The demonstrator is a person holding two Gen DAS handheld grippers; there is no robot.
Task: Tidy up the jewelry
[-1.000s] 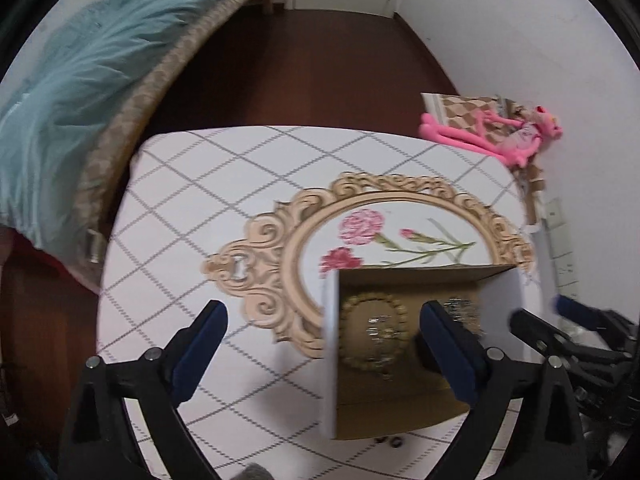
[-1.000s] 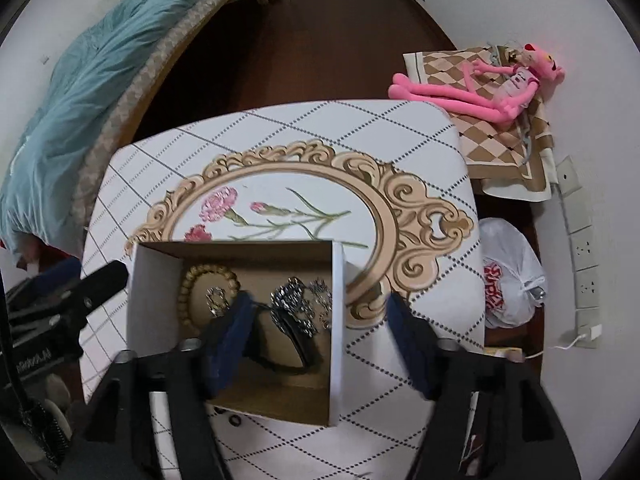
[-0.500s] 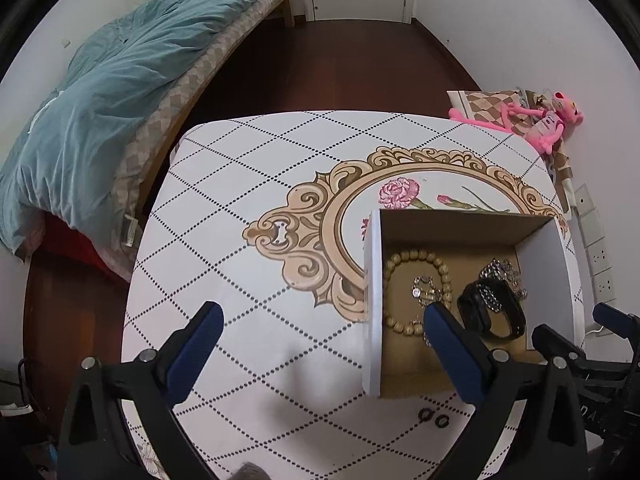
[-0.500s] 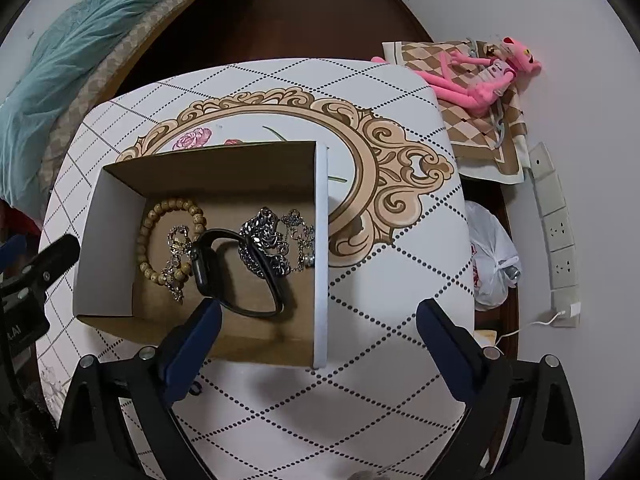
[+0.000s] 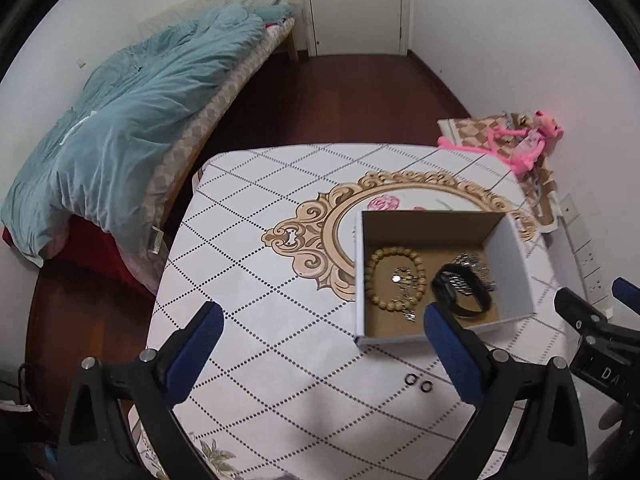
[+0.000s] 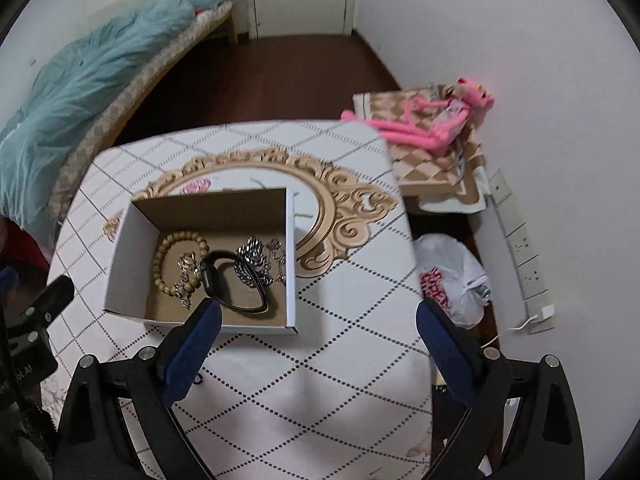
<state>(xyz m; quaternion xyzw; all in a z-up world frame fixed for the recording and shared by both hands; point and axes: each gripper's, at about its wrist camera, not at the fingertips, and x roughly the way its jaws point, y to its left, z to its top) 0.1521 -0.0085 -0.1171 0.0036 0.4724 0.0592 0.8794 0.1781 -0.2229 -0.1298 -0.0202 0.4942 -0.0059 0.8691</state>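
Observation:
An open cardboard box [image 5: 508, 256] [image 6: 128, 248] sits on the patterned table. Inside lie a wooden bead bracelet [image 5: 376, 276] [image 6: 164, 256], a small silver chain piece [image 5: 404, 288] [image 6: 188, 268], a black band [image 5: 460, 296] [image 6: 236, 284] and a silver chain bracelet [image 5: 476, 264] [image 6: 256, 260]. Two small black rings [image 5: 418, 382] lie on the table just in front of the box. My left gripper [image 5: 320, 356] is open and empty, above the table to the near left of the box. My right gripper [image 6: 316, 352] is open and empty, near the box's front right corner.
The table [image 5: 260, 280] has a diamond cloth with a gold oval motif. A bed with a teal duvet [image 5: 120, 128] stands to the left. A pink plush toy [image 6: 432, 120] lies on a checked bag at the right, with a white plastic bag [image 6: 452, 276] on the floor.
Both grippers have pulled up and back from the box, so more of the table and room shows. The black band, once under the right gripper, lies free in the box.

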